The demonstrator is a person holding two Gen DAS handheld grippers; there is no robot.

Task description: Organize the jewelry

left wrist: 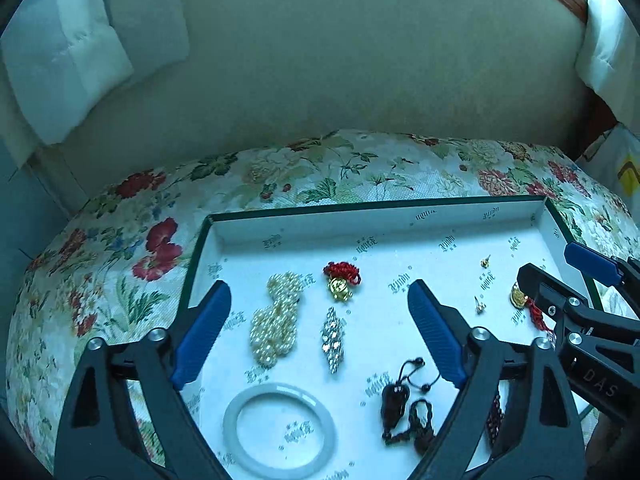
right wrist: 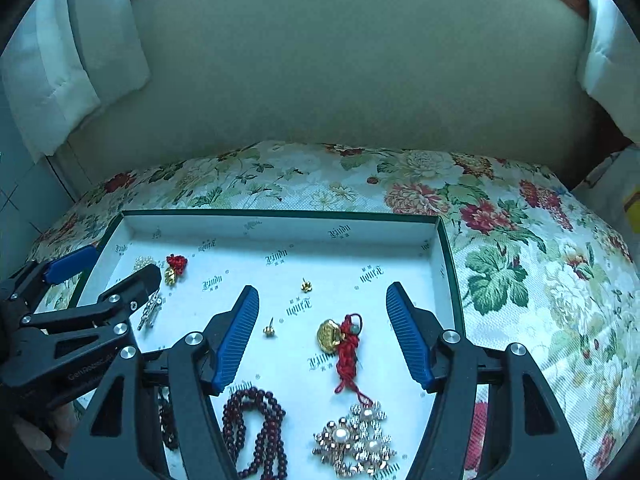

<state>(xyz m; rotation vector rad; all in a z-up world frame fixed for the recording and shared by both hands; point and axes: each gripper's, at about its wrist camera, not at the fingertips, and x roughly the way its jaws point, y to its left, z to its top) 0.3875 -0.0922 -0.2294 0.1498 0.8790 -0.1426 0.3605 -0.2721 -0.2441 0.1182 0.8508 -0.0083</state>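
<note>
Now, your left gripper point(left wrist: 320, 332): jaws wide, nothing held, above pearls point(left wrist: 276, 320).
Your right gripper point(right wrist: 322, 332): jaws apart, empty, over gold charm point(right wrist: 330, 334).
Tray point(right wrist: 280, 224): holds jewelry; lower-left beads perhaps hidden.

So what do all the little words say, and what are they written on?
"DAS": on the black arm of the right tongs, seen from the left wrist; any further letters are cut off.
"Gen...": on the black arm of the left tongs, seen from the right wrist; the rest is too blurred.
Repeated dark logo word: printed all over the white lining of the box; ornate lettering, too unclear to spell.
</note>
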